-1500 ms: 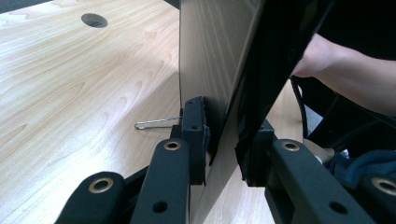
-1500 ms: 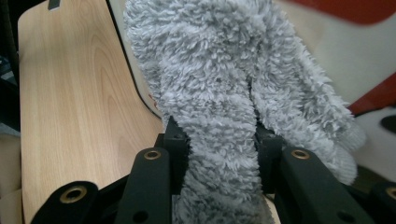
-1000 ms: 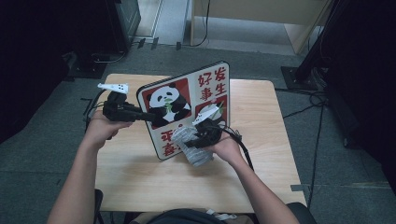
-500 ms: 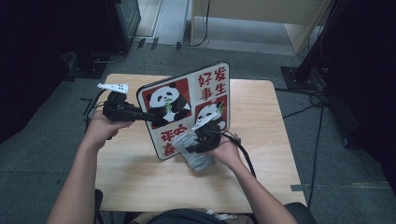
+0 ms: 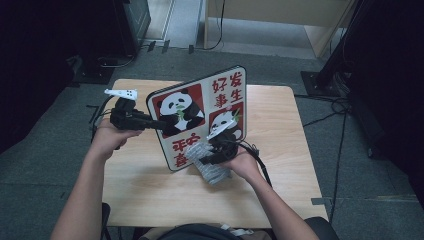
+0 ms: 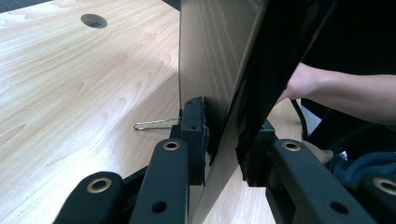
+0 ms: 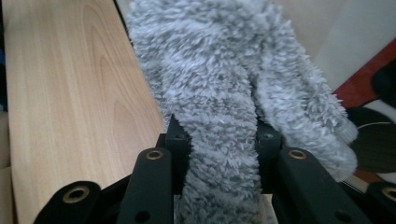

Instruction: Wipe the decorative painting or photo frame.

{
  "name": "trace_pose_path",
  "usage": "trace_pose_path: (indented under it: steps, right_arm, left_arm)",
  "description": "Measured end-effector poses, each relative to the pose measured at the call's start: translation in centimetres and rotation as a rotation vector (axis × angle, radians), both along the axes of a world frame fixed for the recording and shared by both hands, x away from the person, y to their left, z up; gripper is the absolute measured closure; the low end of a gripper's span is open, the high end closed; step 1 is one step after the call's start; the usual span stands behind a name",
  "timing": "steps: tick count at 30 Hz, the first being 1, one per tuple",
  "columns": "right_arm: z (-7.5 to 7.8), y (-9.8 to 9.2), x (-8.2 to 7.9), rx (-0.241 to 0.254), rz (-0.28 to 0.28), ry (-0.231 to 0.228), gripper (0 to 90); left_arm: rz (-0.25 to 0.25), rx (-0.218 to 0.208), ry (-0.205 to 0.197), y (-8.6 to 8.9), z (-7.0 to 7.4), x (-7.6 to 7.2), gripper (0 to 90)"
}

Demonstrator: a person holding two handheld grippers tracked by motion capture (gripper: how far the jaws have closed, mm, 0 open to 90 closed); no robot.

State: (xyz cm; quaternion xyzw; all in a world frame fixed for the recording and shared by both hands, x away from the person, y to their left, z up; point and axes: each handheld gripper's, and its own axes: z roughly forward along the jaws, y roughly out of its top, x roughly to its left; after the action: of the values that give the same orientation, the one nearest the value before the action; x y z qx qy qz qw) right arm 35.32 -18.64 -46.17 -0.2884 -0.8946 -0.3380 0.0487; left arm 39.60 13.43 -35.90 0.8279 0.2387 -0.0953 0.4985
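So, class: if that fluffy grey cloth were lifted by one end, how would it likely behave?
The grey cloth would probably hang limp: it bunches and folds where the right gripper pinches it. Its shaggy pile suggests it is light and unlikely to slip from the pads. Pressed against the panda board, it would likely just flatten.

Board [image 5: 200,117] upright on table [image 5: 285,190], cloth [image 5: 212,170] against its front

The cloth [image 7: 224,93] in my right tongs [image 7: 219,140] was grey, fluffy and shaggy. The panda board [image 5: 200,117] had a smooth, slightly glossy printed face and a plain brownish matt back. My table [image 6: 70,84] was pale wood-grain, smooth. The tongs' arms looked like matt black plastic.
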Motion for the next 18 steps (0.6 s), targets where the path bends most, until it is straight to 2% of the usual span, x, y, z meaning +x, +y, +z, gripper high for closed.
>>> trace_pose_path:
  steps: [4, 10, 11, 12, 14, 15, 16, 18]
  right_arm:
    - [1.5, -0.1, -0.2, 0.013, -0.001, -0.03, 68.8]
    - [4.6, -0.1, -0.2, 0.031, 0.005, -0.063, 68.8]
    - [4.6, -0.1, -0.2, 0.031, 0.005, -0.063, 68.8]
    - [5.8, 0.1, -0.1, 0.04, 0.006, -0.078, 68.7]
    - [7.1, 0.3, 0.0, 0.045, 0.009, -0.094, 68.6]
    - [7.1, 0.3, 0.0, 0.045, 0.009, -0.094, 68.6]
    - [8.4, 0.6, 0.1, 0.051, 0.01, -0.112, 68.6]
    - [9.6, 0.8, 0.2, 0.056, 0.011, -0.124, 68.6]
  left_arm:
    - [0.002, 0.0, 0.0, 0.0, 0.0, 0.0, 75.1]
    - [0.003, -0.003, 0.004, 0.0, 0.0, 0.0, 74.8]
    - [0.003, -0.003, 0.004, 0.0, 0.0, 0.0, 74.8]
    - [0.003, -0.003, 0.004, 0.0, 0.0, 0.0, 74.8]
    - [0.003, -0.002, 0.003, 0.0, 0.0, 0.0, 74.8]
    - [0.003, -0.002, 0.003, 0.0, 0.0, 0.0, 74.8]
    - [0.004, -0.002, 0.003, 0.0, 0.0, 0.0, 74.7]
    - [0.004, -0.002, 0.003, 0.0, 0.0, 0.0, 74.7]
